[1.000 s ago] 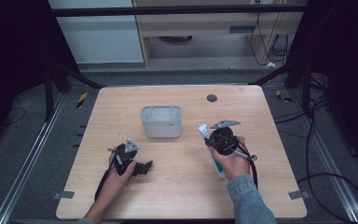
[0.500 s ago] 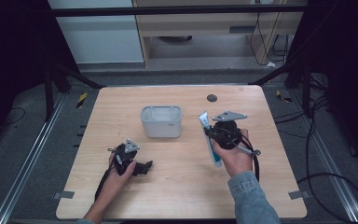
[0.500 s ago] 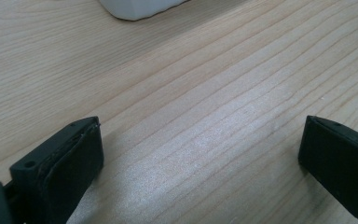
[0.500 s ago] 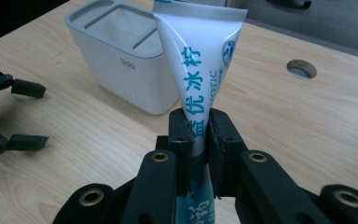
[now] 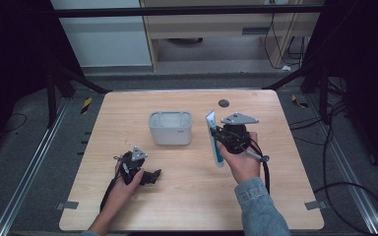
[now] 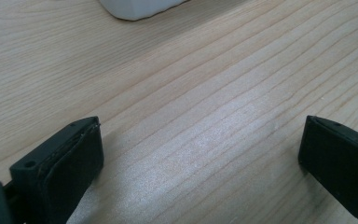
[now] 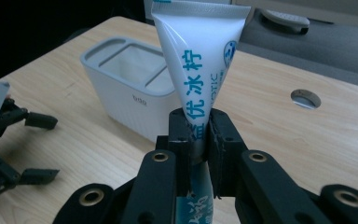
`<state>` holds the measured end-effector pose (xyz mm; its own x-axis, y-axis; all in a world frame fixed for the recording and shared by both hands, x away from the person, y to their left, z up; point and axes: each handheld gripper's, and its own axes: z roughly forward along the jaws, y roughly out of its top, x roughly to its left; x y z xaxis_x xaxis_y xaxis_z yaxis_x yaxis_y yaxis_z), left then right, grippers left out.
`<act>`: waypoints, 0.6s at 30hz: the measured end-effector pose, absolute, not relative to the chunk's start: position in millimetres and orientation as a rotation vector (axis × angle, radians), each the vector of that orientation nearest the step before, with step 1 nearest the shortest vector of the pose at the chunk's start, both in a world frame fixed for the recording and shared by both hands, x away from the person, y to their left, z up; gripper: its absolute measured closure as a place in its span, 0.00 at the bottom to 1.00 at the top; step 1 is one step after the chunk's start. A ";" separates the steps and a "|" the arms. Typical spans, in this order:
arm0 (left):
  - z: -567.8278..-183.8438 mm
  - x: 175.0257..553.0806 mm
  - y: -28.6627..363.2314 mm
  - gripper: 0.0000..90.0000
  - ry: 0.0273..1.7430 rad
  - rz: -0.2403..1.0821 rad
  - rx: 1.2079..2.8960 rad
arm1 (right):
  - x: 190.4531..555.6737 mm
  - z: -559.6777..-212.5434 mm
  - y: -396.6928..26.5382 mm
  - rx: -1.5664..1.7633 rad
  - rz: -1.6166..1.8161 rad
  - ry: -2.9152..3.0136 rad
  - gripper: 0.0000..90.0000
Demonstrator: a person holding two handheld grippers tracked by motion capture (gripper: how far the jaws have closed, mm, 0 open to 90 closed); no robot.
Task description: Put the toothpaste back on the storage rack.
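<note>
I have the right gripper fingers pinching the tube mid-body; soft, light, probably slippery, so grip flat. Left gripper fingers spread, empty.

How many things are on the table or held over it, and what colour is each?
White and blue tube: 1
White holder with two compartments: 1
Black grippers: 2, left gripper and right gripper
Total: 4

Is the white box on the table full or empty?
Empty. The white box shows bare compartments; the tube is outside, held in the right tongs.
</note>
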<state>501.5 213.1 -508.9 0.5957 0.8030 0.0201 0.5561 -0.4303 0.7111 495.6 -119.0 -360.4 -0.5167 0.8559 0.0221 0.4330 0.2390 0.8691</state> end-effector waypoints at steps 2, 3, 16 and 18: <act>-508.9 501.5 213.1 0.00 1.070 0.473 2.150 | 496.1 -357.3 -117.2 1.170 1.227 2.036 0.90; -508.9 501.5 213.1 0.00 1.071 0.473 2.150 | 497.3 -354.3 -115.6 1.164 1.243 2.025 0.90; -509.0 501.5 212.9 0.00 1.072 0.474 2.147 | 511.2 -329.1 -96.9 1.134 1.328 1.938 0.90; -509.0 501.6 213.0 0.00 1.071 0.474 2.147 | 514.1 -323.3 -93.1 1.124 1.338 1.927 0.90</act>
